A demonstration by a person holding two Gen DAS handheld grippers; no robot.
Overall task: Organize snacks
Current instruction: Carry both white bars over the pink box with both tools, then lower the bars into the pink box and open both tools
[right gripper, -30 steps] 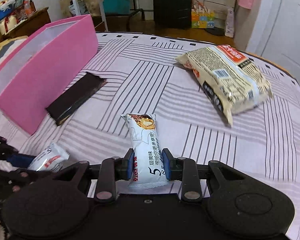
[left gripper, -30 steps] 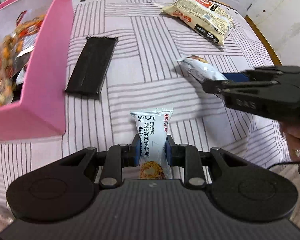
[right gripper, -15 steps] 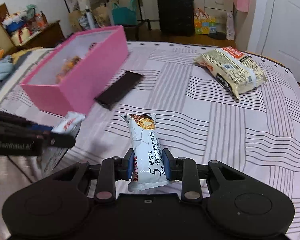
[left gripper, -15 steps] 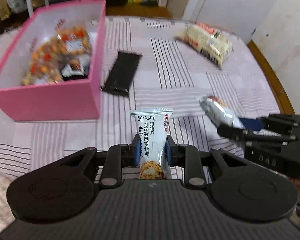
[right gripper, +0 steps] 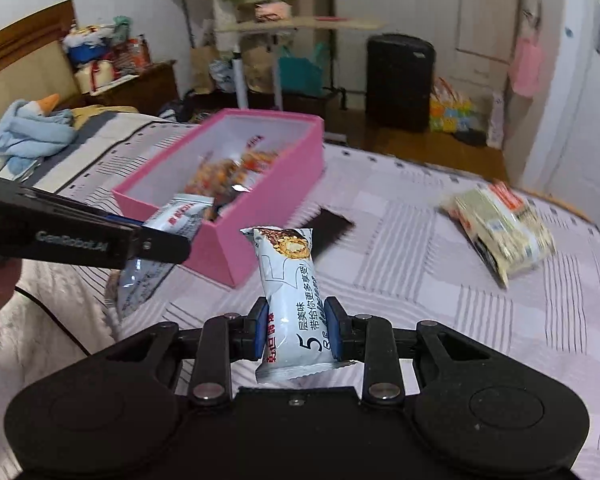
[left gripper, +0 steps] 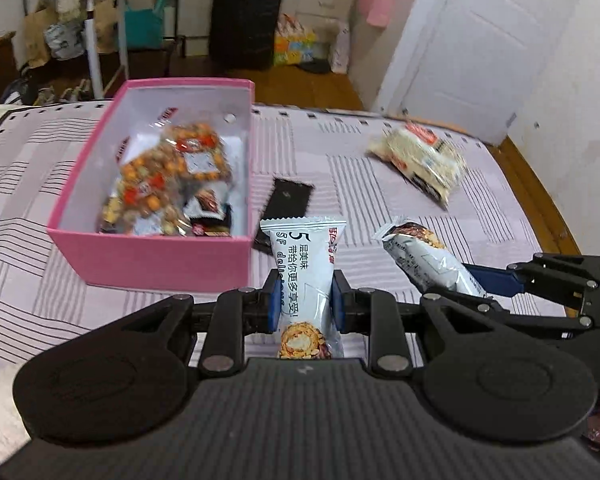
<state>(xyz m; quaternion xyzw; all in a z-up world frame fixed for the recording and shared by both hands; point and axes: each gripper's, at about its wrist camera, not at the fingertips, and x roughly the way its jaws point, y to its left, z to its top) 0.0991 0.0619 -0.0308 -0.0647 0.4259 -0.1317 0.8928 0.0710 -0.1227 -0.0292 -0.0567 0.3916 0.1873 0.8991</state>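
Your left gripper (left gripper: 303, 306) is clamped across the middle of a white snack bar (left gripper: 306, 276), which stands upright between the blue pads with its printed end pointing away from you. Your right gripper (right gripper: 296, 330) is clamped in the same way on a second white snack bar (right gripper: 290, 300), leaning slightly to the left. Both bars are held above the striped tablecloth (left gripper: 380, 184). The pink box (left gripper: 160, 258) lies ahead and to the left of the left gripper, open at the top, with an orange snack bag (left gripper: 168, 176) and small dark packets inside. From the right gripper the same box lies ahead and to the left, and the left gripper with its bar stands between your right gripper and the near corner of the box. A flat black packet (left gripper: 290, 200) lies on the cloth just beside the box's right wall, directly ahead of the left gripper and partly hidden behind the held bar. A large noodle packet (right gripper: 500, 228) lies well apart, ahead and to the right of both grippers. A black suitcase (left gripper: 246, 22) stands on the floor beyond the table.
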